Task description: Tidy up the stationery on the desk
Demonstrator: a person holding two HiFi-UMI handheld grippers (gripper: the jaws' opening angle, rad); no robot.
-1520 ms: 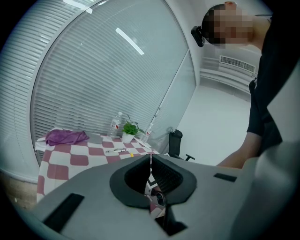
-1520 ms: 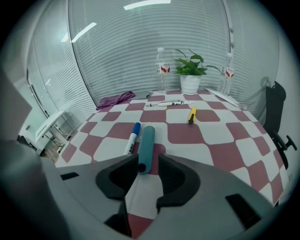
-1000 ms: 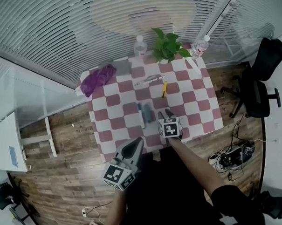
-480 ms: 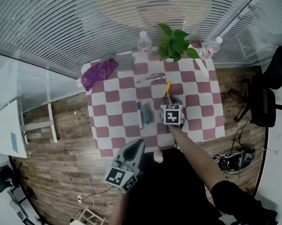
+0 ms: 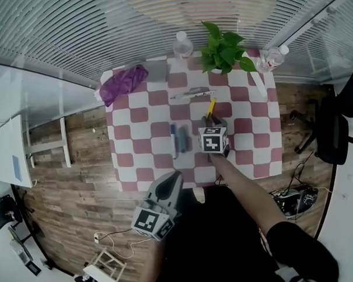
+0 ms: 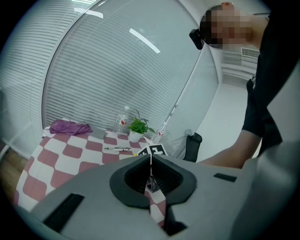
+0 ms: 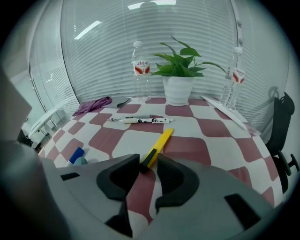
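Checkered desk point(image 5: 246, 134) looks untidied: pen point(image 5: 189, 95), blue markers point(image 5: 176, 140) lie loose. Right tool point(image 7: 147, 161) jaws apart around near end of yellow knife point(image 7: 157, 147), not clamped. Left tool point(image 6: 151, 161) closed, empty, off desk.

Red-and-white checked tablecloth point(image 5: 141, 130), smooth with a soft sheen. Near the middle, a glossy yellow plastic utility knife point(image 7: 159, 143) with a matt black end. Just beyond it, a shiny white plastic pen point(image 7: 140, 120). At the far left, crumpled purple cloth point(image 5: 122, 83). Along the far edge, clear plastic bottles point(image 7: 139, 70) and a smooth white pot point(image 7: 178, 91). Matt grey plastic on left gripper point(image 6: 151, 176) and right gripper point(image 7: 148, 164) alike, with matt black jaw linings. Wood-grain plank floor point(image 5: 72, 171) all round.
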